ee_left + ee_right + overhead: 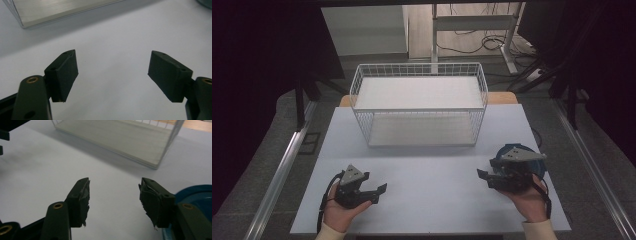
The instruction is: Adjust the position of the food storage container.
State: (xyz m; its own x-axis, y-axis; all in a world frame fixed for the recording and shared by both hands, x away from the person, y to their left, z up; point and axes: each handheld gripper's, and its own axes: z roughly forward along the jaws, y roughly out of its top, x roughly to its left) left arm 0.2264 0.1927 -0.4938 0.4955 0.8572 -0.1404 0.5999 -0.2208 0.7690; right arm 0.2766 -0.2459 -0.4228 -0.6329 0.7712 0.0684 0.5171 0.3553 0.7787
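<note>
On the near half of a pale grey-white table [432, 170], seen from the high view, the left gripper [379, 192] rests in the person's left hand [339, 212] at the lower left, jaws apart with nothing between them. The right gripper [483, 177] sits in the right hand [528, 200] at the lower right, jaws apart and empty, directly in front of a blue round dish [512, 150] that lies near the table's right edge. A white wire basket [419, 102] with a flat white shelf stands at the table's far centre, well apart from both grippers. Beyond the table: a grey floor, a white frame with cables, and dark curtains on both sides. Metal rails run along the floor left and right.

In the left gripper view, the left gripper [112, 72] holds its two black jaws moderately wide over bare table surface [112, 37]; nothing lies between them. A corner of the basket base [50, 12] crosses the upper left.

In the right gripper view, the right gripper [113, 195] holds its jaws moderately wide, with frayed padding visible on the inner faces and only bare table [37, 170] between them. The blue dish [195, 193] lies just beside the right-hand jaw at the lower right. The wire basket [120, 137] stands farther off across the top.
</note>
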